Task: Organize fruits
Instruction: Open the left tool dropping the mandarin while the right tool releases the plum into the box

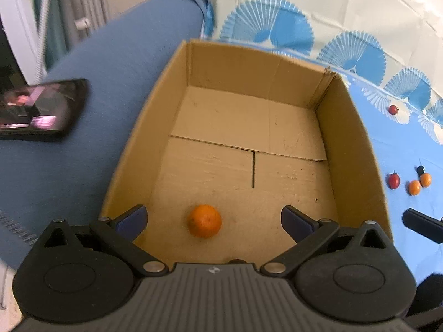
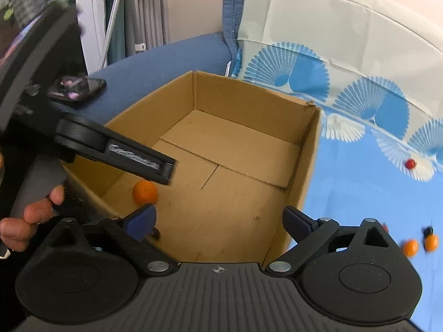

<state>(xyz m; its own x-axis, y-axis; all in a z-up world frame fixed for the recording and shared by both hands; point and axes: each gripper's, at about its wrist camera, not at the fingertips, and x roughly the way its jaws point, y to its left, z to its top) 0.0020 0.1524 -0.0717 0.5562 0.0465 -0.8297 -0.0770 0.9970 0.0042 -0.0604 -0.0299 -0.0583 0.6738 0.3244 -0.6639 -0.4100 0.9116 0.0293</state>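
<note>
Open cardboard box (image 1: 346,149) as landmark. Inside it, on the floor near the near wall: one orange (image 1: 205,220), lying free. Above the box, left claw (image 1: 213,218) spread wide, nothing between its pads, the orange below and apart. Right claw (image 2: 218,221) also wide open and empty, over the box's near right corner. Right of the box, on blue patterned cloth (image 1: 398,149): two small orange fruits (image 1: 414,187), red cherry tomatoes (image 1: 393,180), one dark berry (image 1: 420,169). Left of the box: phone (image 1: 41,109).
</note>
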